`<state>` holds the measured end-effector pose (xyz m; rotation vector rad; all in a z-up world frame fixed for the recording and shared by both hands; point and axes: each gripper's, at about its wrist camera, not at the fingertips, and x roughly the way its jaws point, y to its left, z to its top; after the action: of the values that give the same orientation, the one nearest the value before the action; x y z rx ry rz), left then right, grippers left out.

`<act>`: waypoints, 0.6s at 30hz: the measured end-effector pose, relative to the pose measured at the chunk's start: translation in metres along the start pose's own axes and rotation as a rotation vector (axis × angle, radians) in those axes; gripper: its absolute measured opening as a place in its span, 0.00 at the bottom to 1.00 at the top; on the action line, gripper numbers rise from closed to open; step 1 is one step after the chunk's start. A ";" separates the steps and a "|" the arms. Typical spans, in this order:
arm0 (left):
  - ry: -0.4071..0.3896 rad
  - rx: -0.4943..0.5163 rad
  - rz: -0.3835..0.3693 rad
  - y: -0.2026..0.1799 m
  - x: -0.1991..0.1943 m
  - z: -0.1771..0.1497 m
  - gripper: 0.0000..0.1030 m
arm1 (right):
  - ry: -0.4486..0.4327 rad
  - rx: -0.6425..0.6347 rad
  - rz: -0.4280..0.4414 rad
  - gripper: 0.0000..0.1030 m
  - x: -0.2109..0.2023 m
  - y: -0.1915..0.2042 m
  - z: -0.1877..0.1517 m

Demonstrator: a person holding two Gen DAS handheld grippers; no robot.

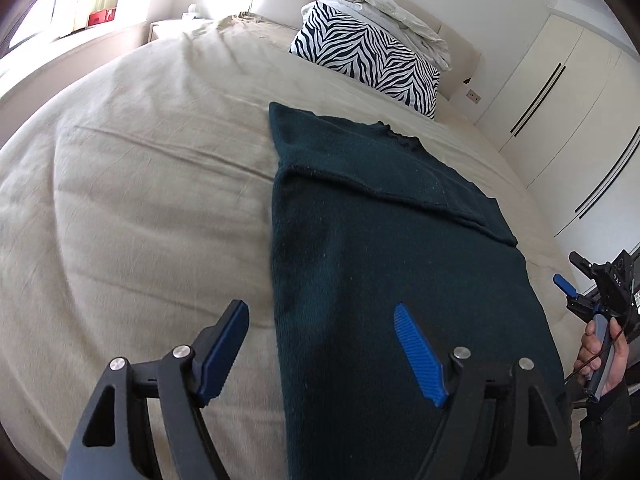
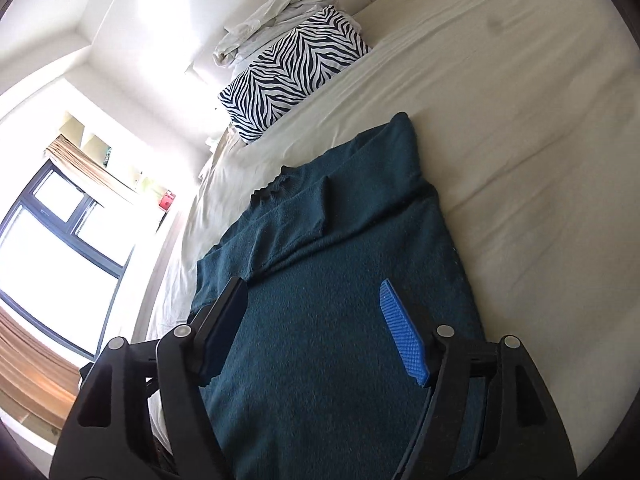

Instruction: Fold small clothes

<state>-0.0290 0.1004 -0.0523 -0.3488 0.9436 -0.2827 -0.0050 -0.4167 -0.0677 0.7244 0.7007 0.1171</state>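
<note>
So the dark teal knitted sweater [image 1: 360, 208] lies flat on the beige bedsheet [image 1: 140, 184], sleeves already folded in, long axis running from the hem near both tools up to the collar, which points toward the zebra-striped pillow [image 1: 368, 60]. Left gripper [image 1: 320, 344] is spread wide, empty, straddling the sweater's left edge at the hem. Right gripper [image 2: 316, 320] is also wide open with nothing in it, hovering over the hem's right side. Both look equally close, so I'd guess a hem-to-collar fold is next.

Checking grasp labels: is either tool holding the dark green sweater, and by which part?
Nothing is held. Left tool and right tool are both open above the sweater.
</note>
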 end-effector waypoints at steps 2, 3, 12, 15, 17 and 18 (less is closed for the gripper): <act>0.041 -0.082 -0.039 0.010 -0.010 -0.027 0.75 | 0.000 0.010 -0.015 0.67 -0.017 -0.010 -0.023; 0.059 -0.112 -0.049 0.013 -0.015 -0.041 0.75 | 0.006 0.013 -0.033 0.67 -0.025 -0.016 -0.034; 0.155 -0.141 -0.062 0.008 -0.032 -0.099 0.65 | 0.056 -0.001 -0.105 0.67 -0.058 -0.030 -0.079; 0.197 -0.139 -0.062 0.008 -0.032 -0.101 0.57 | 0.100 -0.033 -0.153 0.67 -0.065 -0.029 -0.085; 0.217 -0.144 -0.070 0.009 -0.031 -0.102 0.53 | 0.131 -0.058 -0.182 0.67 -0.072 -0.029 -0.091; 0.224 -0.144 -0.068 0.009 -0.030 -0.103 0.51 | 0.142 -0.068 -0.203 0.67 -0.077 -0.030 -0.094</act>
<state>-0.1297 0.1027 -0.0891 -0.4894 1.1774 -0.3218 -0.1273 -0.4108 -0.0950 0.5804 0.8976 0.0068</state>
